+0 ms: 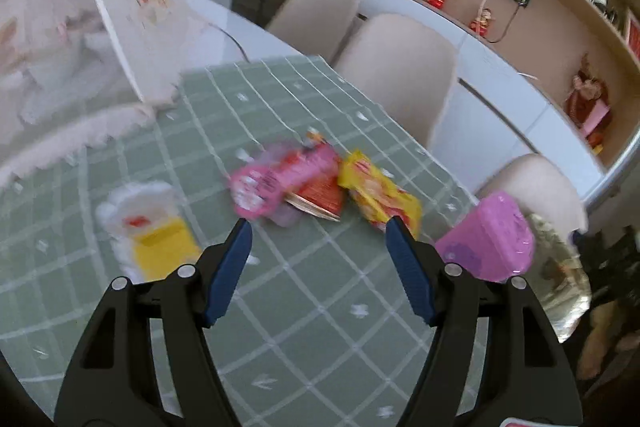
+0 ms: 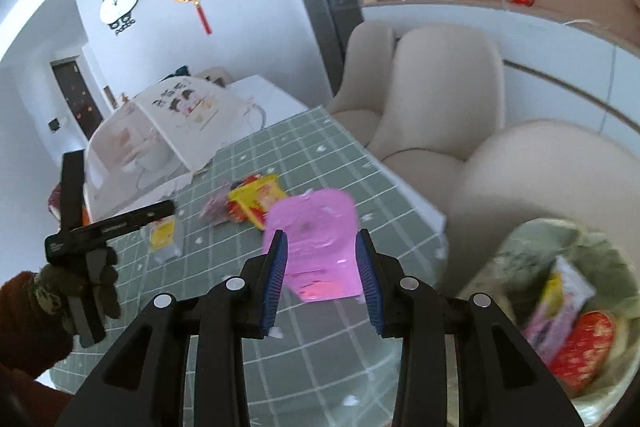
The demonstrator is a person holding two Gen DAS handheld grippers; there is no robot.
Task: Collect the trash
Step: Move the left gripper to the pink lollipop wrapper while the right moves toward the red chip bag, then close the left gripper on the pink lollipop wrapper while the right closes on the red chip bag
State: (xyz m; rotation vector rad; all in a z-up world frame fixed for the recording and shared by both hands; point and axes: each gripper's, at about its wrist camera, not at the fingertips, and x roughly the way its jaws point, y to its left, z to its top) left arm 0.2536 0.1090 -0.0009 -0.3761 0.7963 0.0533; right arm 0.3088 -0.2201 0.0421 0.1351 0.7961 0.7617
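In the left wrist view, the left gripper (image 1: 318, 247) is hanging over the green checked tablecloth (image 1: 304, 307) with its fingers spread wide and nothing between them, pointing at a loose cluster of litter just ahead: a pink wrapper (image 1: 276, 183) lying against a red packet (image 1: 320, 197), with a yellow wrapper (image 1: 378, 193) touching that on the right. A white and yellow packet (image 1: 154, 231) is lying apart to the left. That wide spread looks chosen for taking a wrapper from the cluster, which I judge to be the next pickup. At the right edge a pink plastic tray (image 1: 490, 239) is being carried in the air beyond the table edge. In the right wrist view, the right gripper (image 2: 322, 259) is bearing that same pink plastic tray (image 2: 316, 227), which sits between its two blue pads at a middling spread; blur hides whether the pads are pressing on it or have let go, so I cannot tell if it is gripped. It is hanging near the table corner, and the lined trash bin (image 2: 516, 243) is standing low on the right with wrappers already inside, presumably its destination. The person's gloved left hand (image 2: 80, 287) is showing at the left, holding the other tool above the tablecloth (image 2: 320, 155).
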